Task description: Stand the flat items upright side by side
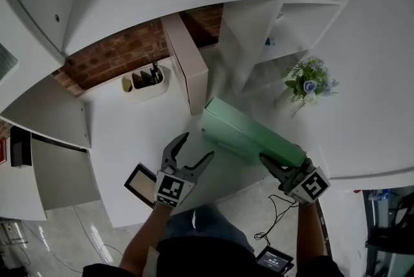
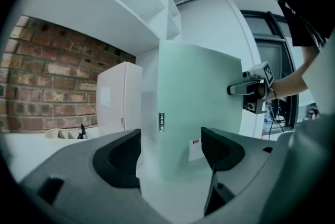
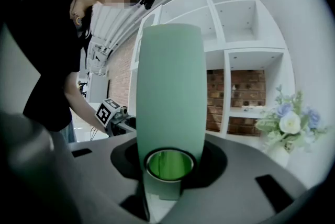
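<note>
My right gripper (image 1: 272, 167) pinches the near end of the green file (image 1: 249, 133). In the right gripper view the jaws (image 3: 170, 165) are closed onto its narrow spine (image 3: 170, 92), just at the round finger hole. The file stands on its long edge with its broad sides upright. It runs diagonally across the white desk (image 1: 123, 133), away from me. I can't tell whether its lower edge rests on the desk or is just off it.

My left gripper (image 1: 196, 146) is empty, jaws spread. It hovers over the desk beside the green file, near but not touching. In the left gripper view the pads (image 2: 123, 157) are wide apart with only desk between them. The file's broad side (image 2: 204, 102) fills the middle of that view, and the right gripper (image 2: 246, 89) clamps its right edge.

A pale file (image 1: 187, 65) stands upright further back, by the brick wall (image 1: 123, 49). The green file's far end is just beside its foot. In the left gripper view the pale file (image 2: 120, 94) sits behind and to the left of the green one.

A white organizer (image 1: 145, 81) with pens is left of the pale file. Flowers (image 1: 310, 81) stand well off to the right. A dark-rimmed frame (image 1: 140, 182) lies flat at the desk's near edge, by my left gripper.
</note>
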Motion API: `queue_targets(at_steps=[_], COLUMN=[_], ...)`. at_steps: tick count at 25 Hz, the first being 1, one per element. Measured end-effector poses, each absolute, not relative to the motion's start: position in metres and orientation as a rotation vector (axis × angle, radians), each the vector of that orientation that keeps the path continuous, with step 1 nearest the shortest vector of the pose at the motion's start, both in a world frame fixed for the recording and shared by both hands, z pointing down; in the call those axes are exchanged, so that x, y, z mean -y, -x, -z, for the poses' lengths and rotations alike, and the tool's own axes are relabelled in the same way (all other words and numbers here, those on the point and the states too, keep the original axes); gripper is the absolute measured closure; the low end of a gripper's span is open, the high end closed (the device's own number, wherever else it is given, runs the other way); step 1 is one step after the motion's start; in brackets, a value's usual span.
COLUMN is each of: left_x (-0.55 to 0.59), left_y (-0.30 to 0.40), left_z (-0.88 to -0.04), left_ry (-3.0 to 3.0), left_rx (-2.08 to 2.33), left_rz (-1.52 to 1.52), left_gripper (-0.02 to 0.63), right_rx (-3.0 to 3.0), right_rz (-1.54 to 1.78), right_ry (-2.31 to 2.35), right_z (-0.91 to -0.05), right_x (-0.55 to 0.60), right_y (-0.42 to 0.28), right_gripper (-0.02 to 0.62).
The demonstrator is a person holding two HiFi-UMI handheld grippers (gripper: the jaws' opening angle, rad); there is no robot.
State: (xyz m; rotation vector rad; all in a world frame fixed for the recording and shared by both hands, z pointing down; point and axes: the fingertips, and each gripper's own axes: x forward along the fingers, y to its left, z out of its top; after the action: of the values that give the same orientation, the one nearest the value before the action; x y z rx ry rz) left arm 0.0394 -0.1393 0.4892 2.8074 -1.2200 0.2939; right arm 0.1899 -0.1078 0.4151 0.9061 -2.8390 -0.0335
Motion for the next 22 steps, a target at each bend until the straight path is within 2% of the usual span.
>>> queue_targets(at_steps=[8,22], left_x=[0.141,0.153], left_y=[-0.042,-0.024], left_z=[-0.486,-0.479], left_ry=[-2.806,-2.744], left_rx=[1.199,1.277], left_rz=[-0.263,-0.213], left_gripper=[0.267,0.267], right_rx=[2.626,2.432], right_rz=[-0.036,-0.045], right_ry=[-1.381,-1.779], right_z=[-0.411,-0.409], right_x=[0.137,0.259], right_y=[-0.220,-0.151], right_gripper=[0.460,0.460])
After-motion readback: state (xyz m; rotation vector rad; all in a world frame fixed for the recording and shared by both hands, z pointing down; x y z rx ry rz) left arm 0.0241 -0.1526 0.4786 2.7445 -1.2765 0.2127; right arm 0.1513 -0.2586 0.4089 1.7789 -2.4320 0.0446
